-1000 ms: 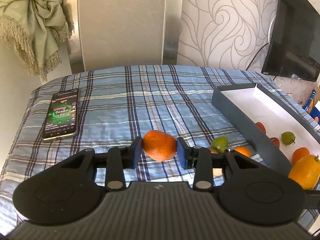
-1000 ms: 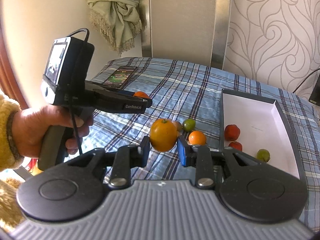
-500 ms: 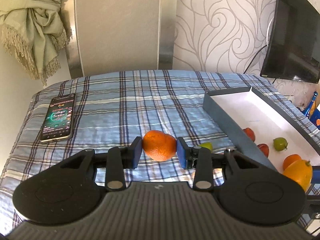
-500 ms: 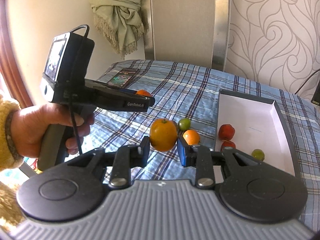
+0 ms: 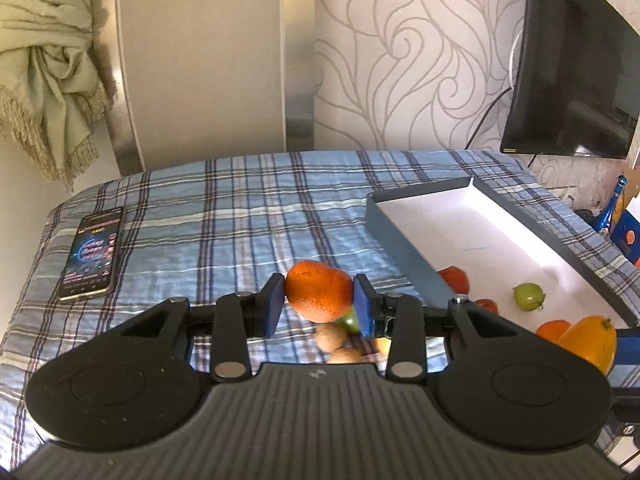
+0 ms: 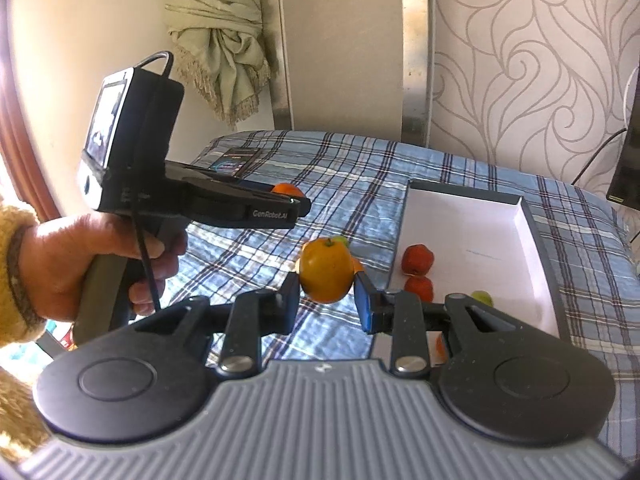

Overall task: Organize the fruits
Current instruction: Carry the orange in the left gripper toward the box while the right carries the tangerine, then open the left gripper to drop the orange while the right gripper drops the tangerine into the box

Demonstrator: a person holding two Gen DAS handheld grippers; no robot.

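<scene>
Left wrist view showed the left claw (image 5: 319, 303) closed on a rough-skinned, deep orange mandarin (image 5: 319, 295), its blue pads pressing the fruit's two sides. The mandarin looked slightly lopsided, its longer axis tilted from upper left down to lower right, and it hung above the blue plaid bedspread (image 5: 224, 216), just left of the grey cardboard box with a white inside (image 5: 404, 236). Below it, partly hidden by the claw, lay a small green fruit (image 5: 349, 321) and two brownish round fruits (image 5: 330, 338). Inside the box sat a red fruit (image 5: 454, 278) by the near wall, a second red one (image 5: 486, 304), a small green fruit with a stem (image 5: 528, 297) and a small orange fruit (image 5: 553, 329). In the right wrist view the right claw (image 6: 327, 300) was clamped on a smooth, yellow-orange, egg-shaped fruit (image 6: 326, 272); its long axis stood nearly upright, with the dark green stem end pointing up. That fruit hung over the bedspread, near the box's left wall. A hand (image 6: 76, 264) in a yellow fuzzy sleeve gripped the left tool's handle. A black smartphone with a lit screen (image 5: 93, 254) lay flat on the bedspread, well to the left.
</scene>
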